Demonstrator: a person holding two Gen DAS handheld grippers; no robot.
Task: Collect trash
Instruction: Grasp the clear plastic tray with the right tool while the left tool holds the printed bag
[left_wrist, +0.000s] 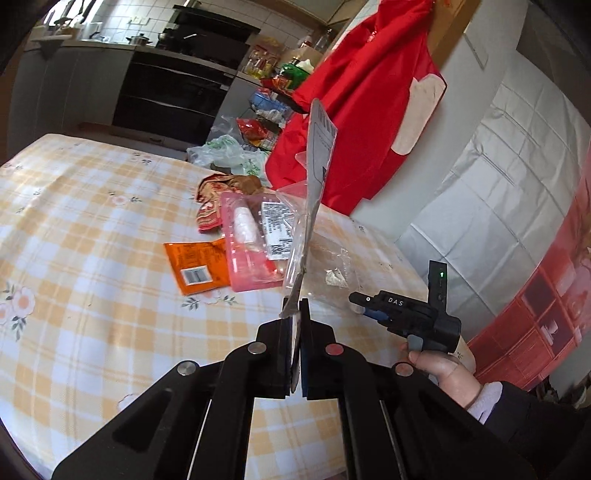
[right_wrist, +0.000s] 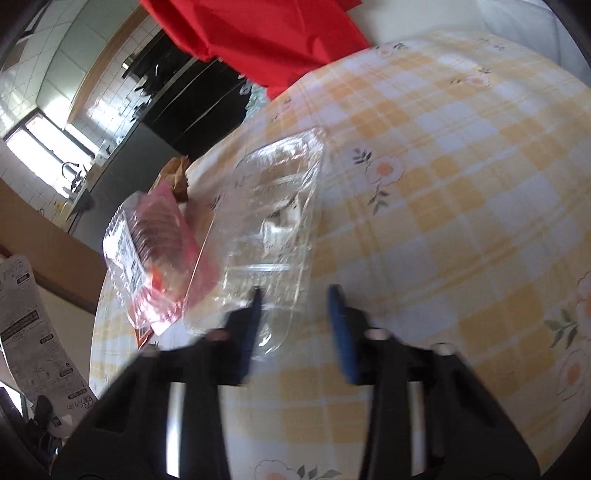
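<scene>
On the worktop (left_wrist: 92, 221), covered with a yellow-and-white checked, flower-printed cloth, five pieces of trash can be counted: one orange foil sachet with a barcode (left_wrist: 197, 266), one pink plastic tray pack with a white printed label (left_wrist: 251, 240), one crumpled red-and-brown snack wrapper (left_wrist: 214, 199), one clear moulded plastic blister shell (right_wrist: 273, 229), and one grey printed backing card with clear film clinging to it (left_wrist: 317, 177).

The card is gripped at its lower edge by the closed jaws of the left gripper (left_wrist: 295, 314) and is held upright above the pile, clear of the worktop. The blister shell lies flat just in front of the right gripper (right_wrist: 295, 295); its near corner is seen between the jaws, which stand apart in the blurred right wrist view, and no pad appears to press on it, though this cannot be told with certainty. The right gripper is seen held in a hand (left_wrist: 439, 369) with a dark sleeve.

A red cloth (left_wrist: 362, 92) hangs at the worktop's far edge. Behind it, crumpled plastic bags (left_wrist: 225, 155) are seen, then dark oven fronts (left_wrist: 173, 92) and a white-tiled kitchen wall.
</scene>
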